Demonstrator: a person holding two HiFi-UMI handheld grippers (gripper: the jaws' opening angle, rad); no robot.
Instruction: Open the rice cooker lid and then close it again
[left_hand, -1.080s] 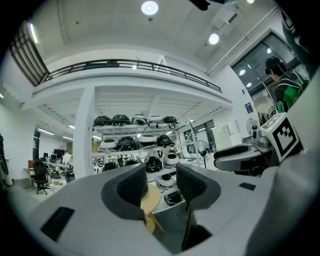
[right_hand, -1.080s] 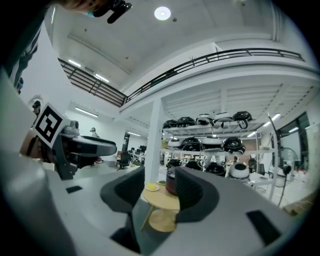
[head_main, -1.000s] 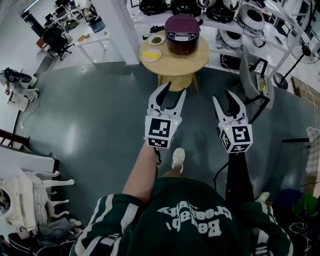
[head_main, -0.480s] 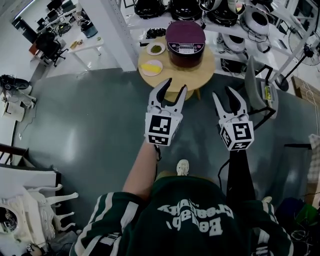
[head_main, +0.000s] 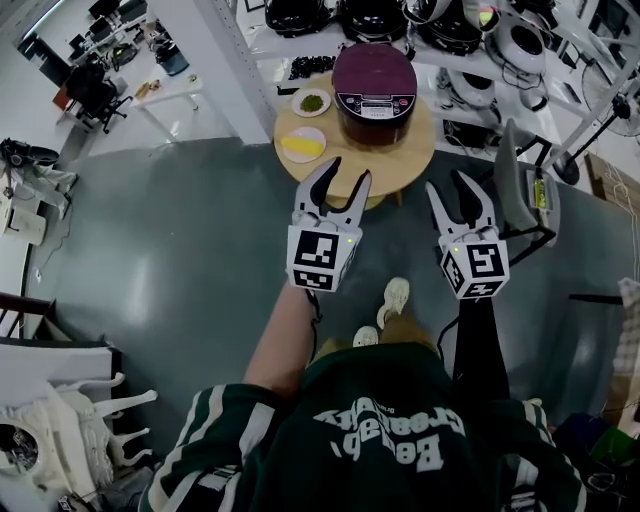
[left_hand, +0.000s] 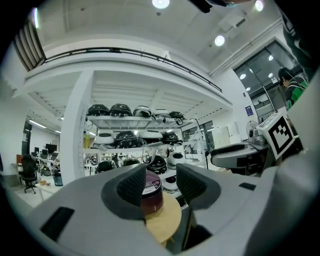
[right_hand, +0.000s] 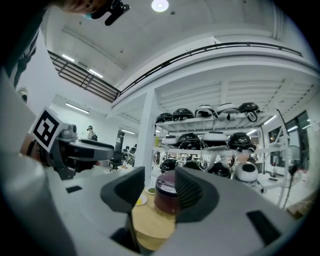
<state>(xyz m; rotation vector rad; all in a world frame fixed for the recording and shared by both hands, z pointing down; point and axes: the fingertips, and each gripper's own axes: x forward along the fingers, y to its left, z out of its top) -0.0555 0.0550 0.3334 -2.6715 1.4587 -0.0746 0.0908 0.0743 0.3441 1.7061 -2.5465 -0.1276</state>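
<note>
Left tongs (head_main: 350, 170): jaws apart, nothing between the pads. Right tongs (head_main: 447, 183): same, wide open and empty. Both are held level over the grey floor (head_main: 190, 250), side by side, pointing at the round wooden surface (head_main: 415, 155).

Rice cooker (head_main: 374, 92): dark maroon, lid down. It sits on the far half of the surface, right of centre, with its back close to the far edge. Neither tongs touches it; both are well short of it.

Head view: the left tongs' tips overlap the near edge of the surface in the picture, just left of the cooker's line. The right tongs sit off the near-right edge, beside it rather than over it.

Left gripper view: the left tongs (left_hand: 161, 175) frame the rice cooker (left_hand: 151, 192) in the gap, hard against the left pad's outline and far beyond it. The surface (left_hand: 165, 222) shows below.

Right gripper view: the right tongs (right_hand: 156, 187) frame the rice cooker (right_hand: 165, 195) towards the right pad, also far off, with the surface (right_hand: 150, 227) below.

Also on the surface:
- green plate (head_main: 311, 102) at the far-left edge
- yellow plate (head_main: 303, 145) at the left edge, both left of the cooker and apart from it

A shelf (head_main: 400, 15) of other cookers stands behind the surface.
</note>
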